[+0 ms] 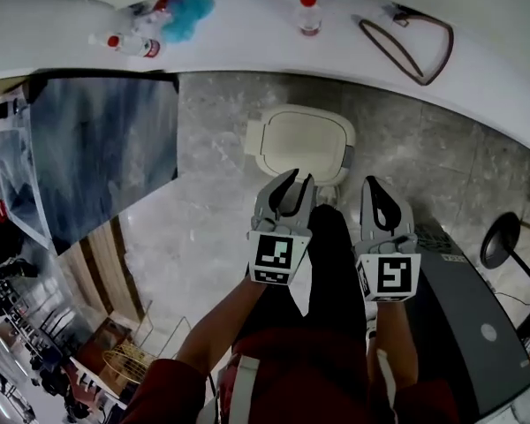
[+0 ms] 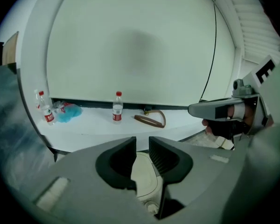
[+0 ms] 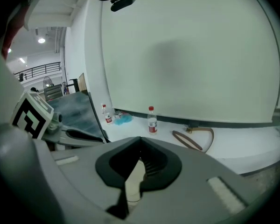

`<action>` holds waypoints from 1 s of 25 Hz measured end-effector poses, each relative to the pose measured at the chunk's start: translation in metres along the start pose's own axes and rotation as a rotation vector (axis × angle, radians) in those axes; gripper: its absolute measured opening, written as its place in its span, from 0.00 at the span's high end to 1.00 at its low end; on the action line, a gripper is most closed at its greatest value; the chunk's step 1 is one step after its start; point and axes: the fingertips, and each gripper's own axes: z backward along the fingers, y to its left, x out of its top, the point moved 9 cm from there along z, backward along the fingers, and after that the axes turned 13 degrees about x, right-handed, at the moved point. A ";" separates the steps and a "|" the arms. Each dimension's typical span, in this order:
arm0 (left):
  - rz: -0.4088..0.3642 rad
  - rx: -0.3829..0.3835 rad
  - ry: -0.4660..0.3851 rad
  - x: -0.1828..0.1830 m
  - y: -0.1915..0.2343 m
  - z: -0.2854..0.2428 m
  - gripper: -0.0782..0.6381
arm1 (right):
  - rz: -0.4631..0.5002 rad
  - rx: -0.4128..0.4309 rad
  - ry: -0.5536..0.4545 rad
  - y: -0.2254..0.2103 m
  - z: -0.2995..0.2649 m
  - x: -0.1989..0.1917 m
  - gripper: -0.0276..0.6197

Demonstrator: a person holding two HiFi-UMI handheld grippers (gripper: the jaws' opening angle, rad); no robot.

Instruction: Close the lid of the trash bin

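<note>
The trash bin [image 1: 302, 144] sat shut on the floor [image 1: 212, 210] beyond both grippers. The left gripper's [image 1: 294, 182] fingers stood slightly apart, empty; the right gripper's [image 1: 377, 184] fingers met, empty. The bottle's [image 1: 309, 12] red label was unreadable.

- The trash bin [image 1: 287, 168] is small and cream-white, with a rounded-rectangle outline seen from above. It stands upright in the upper middle of the head view, on the grey stone floor [image 1: 212, 210].
- Its lid [image 1: 305, 135] is down and lies flat on the rim, with a plain top. A small grey piece sits at its right edge.
</note>
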 end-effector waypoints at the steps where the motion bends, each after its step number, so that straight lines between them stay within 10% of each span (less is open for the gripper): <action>1: 0.005 0.010 -0.026 0.010 0.005 0.010 0.77 | 0.007 -0.002 -0.010 0.005 0.003 0.009 0.96; 25: -0.016 0.166 -0.563 0.174 0.118 0.237 0.88 | 0.252 -0.107 -0.331 0.145 0.096 0.183 0.96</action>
